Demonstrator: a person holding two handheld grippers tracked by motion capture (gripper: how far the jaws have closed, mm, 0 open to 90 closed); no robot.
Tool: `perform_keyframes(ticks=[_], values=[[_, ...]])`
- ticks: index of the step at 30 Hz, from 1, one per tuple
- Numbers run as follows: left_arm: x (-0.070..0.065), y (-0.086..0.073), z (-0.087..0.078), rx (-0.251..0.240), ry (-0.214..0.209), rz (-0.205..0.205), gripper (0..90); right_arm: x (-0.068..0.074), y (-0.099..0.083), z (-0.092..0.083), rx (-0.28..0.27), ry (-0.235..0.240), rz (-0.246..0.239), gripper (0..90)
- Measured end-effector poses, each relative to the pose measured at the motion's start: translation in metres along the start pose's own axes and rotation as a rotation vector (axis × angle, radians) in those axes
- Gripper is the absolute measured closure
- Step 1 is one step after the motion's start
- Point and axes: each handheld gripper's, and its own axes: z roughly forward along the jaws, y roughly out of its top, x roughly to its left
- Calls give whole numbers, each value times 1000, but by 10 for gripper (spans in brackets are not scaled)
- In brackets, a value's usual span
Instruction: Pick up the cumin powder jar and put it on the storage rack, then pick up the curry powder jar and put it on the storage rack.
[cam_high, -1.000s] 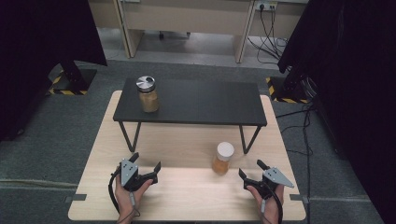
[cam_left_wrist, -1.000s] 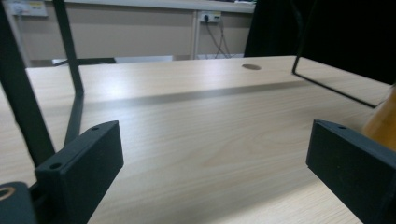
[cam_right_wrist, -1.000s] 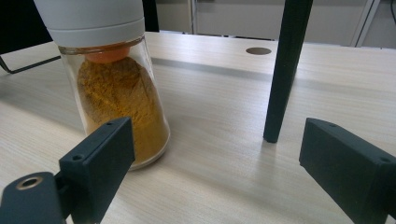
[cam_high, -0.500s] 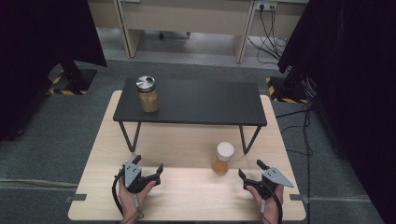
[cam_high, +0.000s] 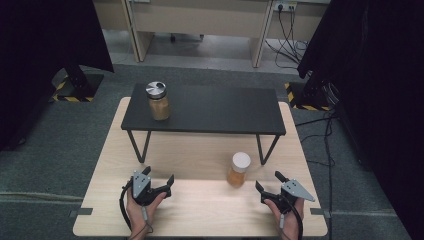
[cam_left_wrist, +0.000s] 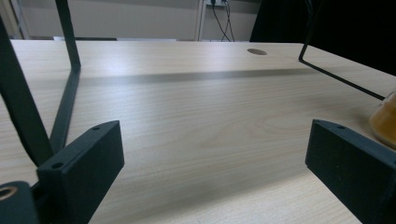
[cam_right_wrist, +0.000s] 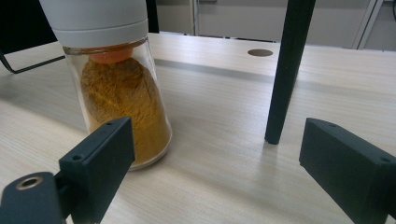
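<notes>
A glass jar of orange-brown powder with a white lid (cam_high: 239, 170) (cam_right_wrist: 119, 88) stands upright on the wooden table (cam_high: 200, 155), just in front of the black shelf (cam_high: 210, 110). A second jar with a silver lid (cam_high: 158, 101) stands on the shelf's left end. My left gripper (cam_high: 158, 178) (cam_left_wrist: 212, 154) rests at the front left, jaws open, bare wood between them. My right gripper (cam_high: 270, 181) (cam_right_wrist: 217, 154) rests at the front right, open and empty; the white-lidded jar stands just beyond its left jaw, apart from it. An edge of that jar (cam_left_wrist: 385, 119) shows behind the left gripper's right jaw.
The shelf stands on thin black wire legs (cam_high: 137, 145) (cam_right_wrist: 286, 70) (cam_left_wrist: 70, 79) close ahead of both grippers. Grey carpet surrounds the table. Dark curtains hang at both sides, and desks and cables (cam_high: 285, 30) lie beyond.
</notes>
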Motion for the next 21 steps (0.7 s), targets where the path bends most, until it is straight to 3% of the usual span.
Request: perform_keyframes(ticks=[21], values=[[0,-1,0,-8,-6,7,35,1,1,0,5,3,-7,106]])
